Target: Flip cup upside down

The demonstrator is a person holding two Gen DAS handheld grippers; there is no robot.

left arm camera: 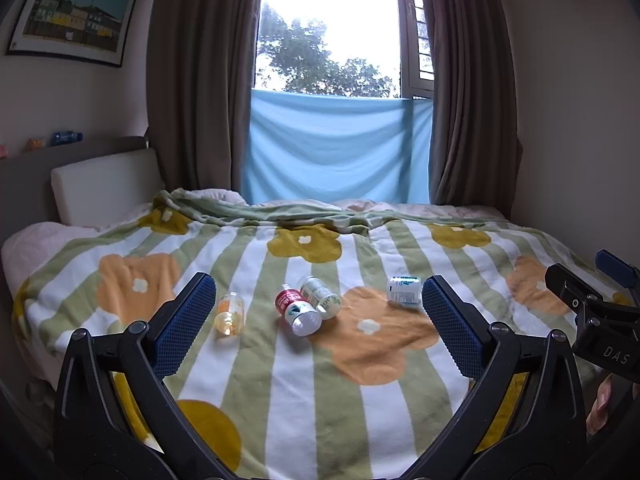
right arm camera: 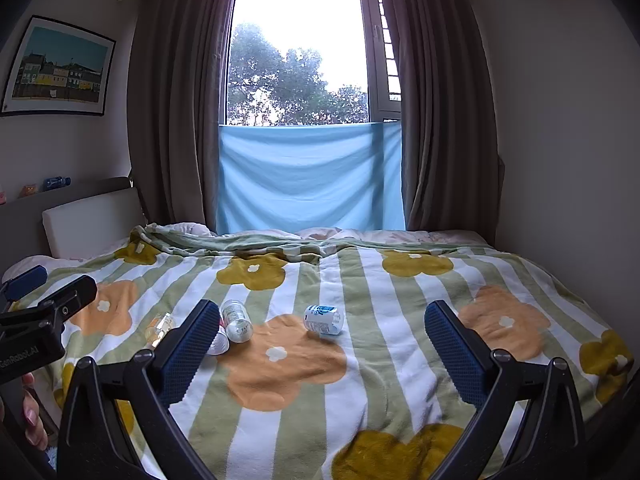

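Several small cups lie on their sides on the flowered blanket [left arm camera: 372,412]: a clear orange one [left arm camera: 230,314], a red one [left arm camera: 298,310], a clear green-printed one [left arm camera: 322,296] touching it, and a white-and-blue one [left arm camera: 405,290] apart to the right. My left gripper [left arm camera: 319,286] hovers open in front of them, holding nothing. The right gripper [right arm camera: 322,312] is open too, framing the white-and-blue cup [right arm camera: 324,320]. In the right wrist view its left finger [right arm camera: 188,352] hides most of the red cup [right arm camera: 219,345], beside the green-printed cup [right arm camera: 237,322] and the orange cup [right arm camera: 160,330].
The bed fills the room up to a wall on the right [right arm camera: 560,160]. A white headboard cushion [left arm camera: 104,188] stands at far left. Brown curtains [left arm camera: 200,80] and a blue cloth [left arm camera: 336,148] hang behind the bed. Each gripper shows at the other view's edge [left arm camera: 592,300] [right arm camera: 44,304].
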